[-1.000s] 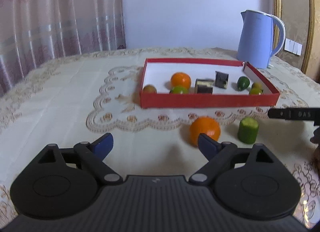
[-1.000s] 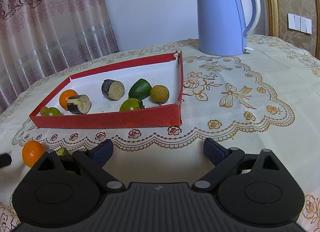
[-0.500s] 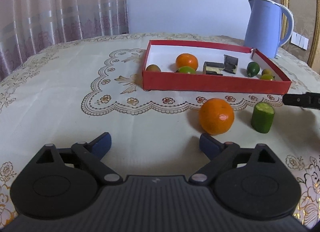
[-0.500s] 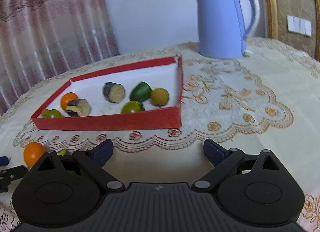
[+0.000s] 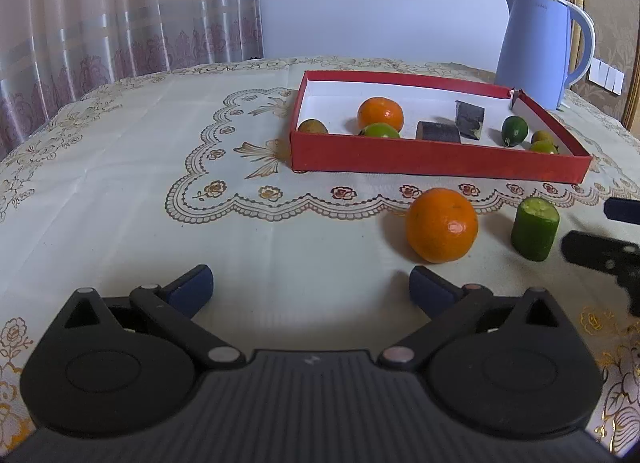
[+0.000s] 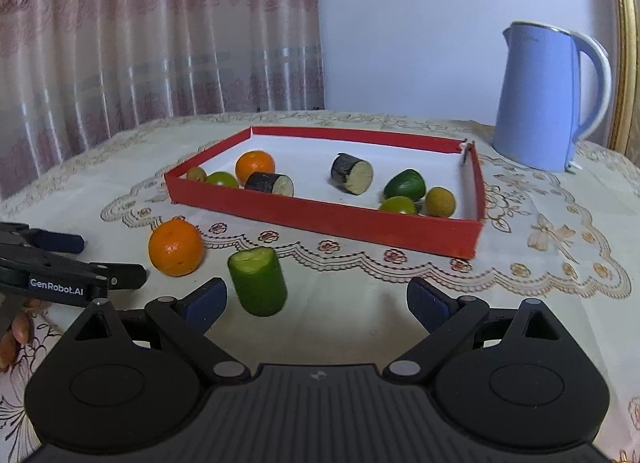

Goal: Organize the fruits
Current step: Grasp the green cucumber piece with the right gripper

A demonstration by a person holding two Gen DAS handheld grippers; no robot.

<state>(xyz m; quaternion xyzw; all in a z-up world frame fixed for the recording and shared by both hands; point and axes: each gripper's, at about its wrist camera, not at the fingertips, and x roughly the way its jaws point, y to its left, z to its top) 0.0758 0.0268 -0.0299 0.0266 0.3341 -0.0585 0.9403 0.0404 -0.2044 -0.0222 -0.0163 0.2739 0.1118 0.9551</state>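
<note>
This looks like a home dining room: a table with an embroidered lace tablecloth (image 5: 120, 167), pink patterned curtains (image 6: 160, 43), and a blue electric kettle (image 6: 548, 99) at the table's far right edge.

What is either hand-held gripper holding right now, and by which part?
Nothing. Left hand-held gripper and right hand-held gripper are open, empty; orange and cucumber piece sit on the tablecloth.

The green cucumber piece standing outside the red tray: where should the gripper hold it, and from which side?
Grip the short green cucumber piece across its round side wall at mid-height, coming level from the near side with the right gripper. It stands upright on its flat end, so the curved sides probably fit open jaws best.
</note>
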